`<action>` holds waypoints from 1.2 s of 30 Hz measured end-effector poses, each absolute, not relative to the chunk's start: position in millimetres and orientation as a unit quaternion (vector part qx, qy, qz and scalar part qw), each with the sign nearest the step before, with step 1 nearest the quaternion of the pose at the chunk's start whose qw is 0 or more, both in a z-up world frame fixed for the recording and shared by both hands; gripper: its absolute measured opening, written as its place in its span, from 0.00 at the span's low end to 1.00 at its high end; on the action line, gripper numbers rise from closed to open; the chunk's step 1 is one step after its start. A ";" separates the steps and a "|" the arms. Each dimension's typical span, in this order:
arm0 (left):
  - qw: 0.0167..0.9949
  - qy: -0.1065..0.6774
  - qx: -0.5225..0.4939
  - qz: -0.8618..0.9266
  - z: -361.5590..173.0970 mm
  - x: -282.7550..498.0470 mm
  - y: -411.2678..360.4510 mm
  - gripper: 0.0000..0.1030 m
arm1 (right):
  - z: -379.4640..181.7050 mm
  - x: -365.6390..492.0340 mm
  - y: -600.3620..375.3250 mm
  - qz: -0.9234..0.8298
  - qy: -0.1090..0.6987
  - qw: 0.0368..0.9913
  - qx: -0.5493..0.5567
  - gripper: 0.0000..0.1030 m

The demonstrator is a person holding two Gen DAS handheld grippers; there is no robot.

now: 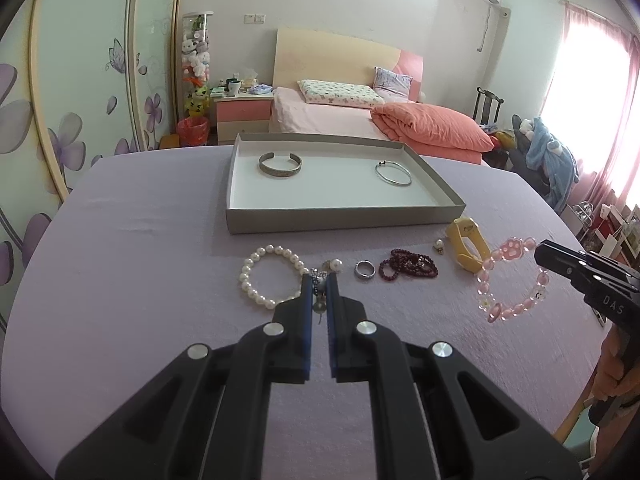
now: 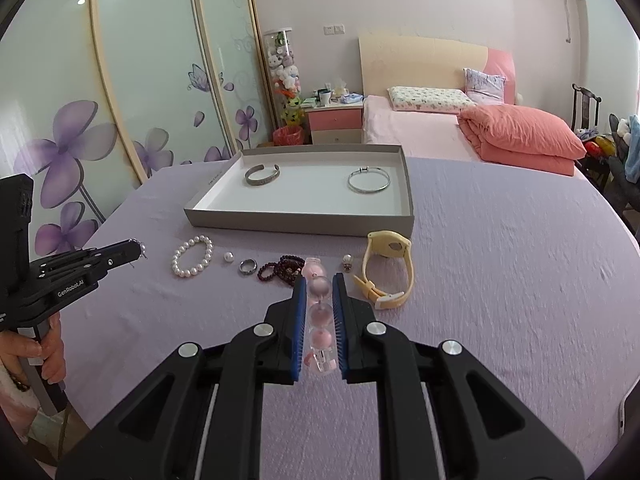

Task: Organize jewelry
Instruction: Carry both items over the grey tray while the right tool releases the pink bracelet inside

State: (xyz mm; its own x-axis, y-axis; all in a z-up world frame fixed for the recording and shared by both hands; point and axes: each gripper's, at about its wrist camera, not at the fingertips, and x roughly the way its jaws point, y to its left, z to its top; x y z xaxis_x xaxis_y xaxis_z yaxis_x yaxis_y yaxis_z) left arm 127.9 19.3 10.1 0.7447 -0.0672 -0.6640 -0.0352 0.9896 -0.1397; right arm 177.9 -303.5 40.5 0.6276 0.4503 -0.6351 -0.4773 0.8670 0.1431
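My left gripper (image 1: 319, 278) is shut on a small silver dangling earring (image 1: 319, 296), held just above the purple tablecloth; in the right wrist view the left gripper (image 2: 138, 249) shows it at its tip. My right gripper (image 2: 320, 280) is shut on a pink bead bracelet (image 2: 320, 312). From the left wrist view the pink bead bracelet (image 1: 512, 280) hangs off the right gripper (image 1: 541, 254) in the air. Beyond stands a grey tray (image 1: 344, 220) holding a silver cuff (image 1: 280, 164) and a thin bangle (image 1: 393, 174).
On the cloth before the tray lie a white pearl bracelet (image 1: 268, 276), a loose pearl (image 1: 335, 265), a silver ring (image 1: 365, 270), dark red beads (image 1: 408, 266), a small earring (image 1: 439, 245) and a yellow watch (image 1: 470, 248). A bed and wardrobe stand behind the table.
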 end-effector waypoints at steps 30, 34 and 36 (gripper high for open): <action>0.936 0.337 -0.099 0.017 31.3 283.2 63.3 0.07 | 35.6 381.0 -207.0 0.233 0.380 0.895 -0.012 0.14; 0.930 0.351 -0.103 0.013 16.6 306.3 63.9 0.07 | 12.5 402.9 -216.1 0.199 0.407 0.891 -0.007 0.14; 0.928 0.357 -0.104 0.012 9.8 313.6 62.8 0.07 | 5.7 407.6 -220.8 0.190 0.413 0.891 -0.006 0.14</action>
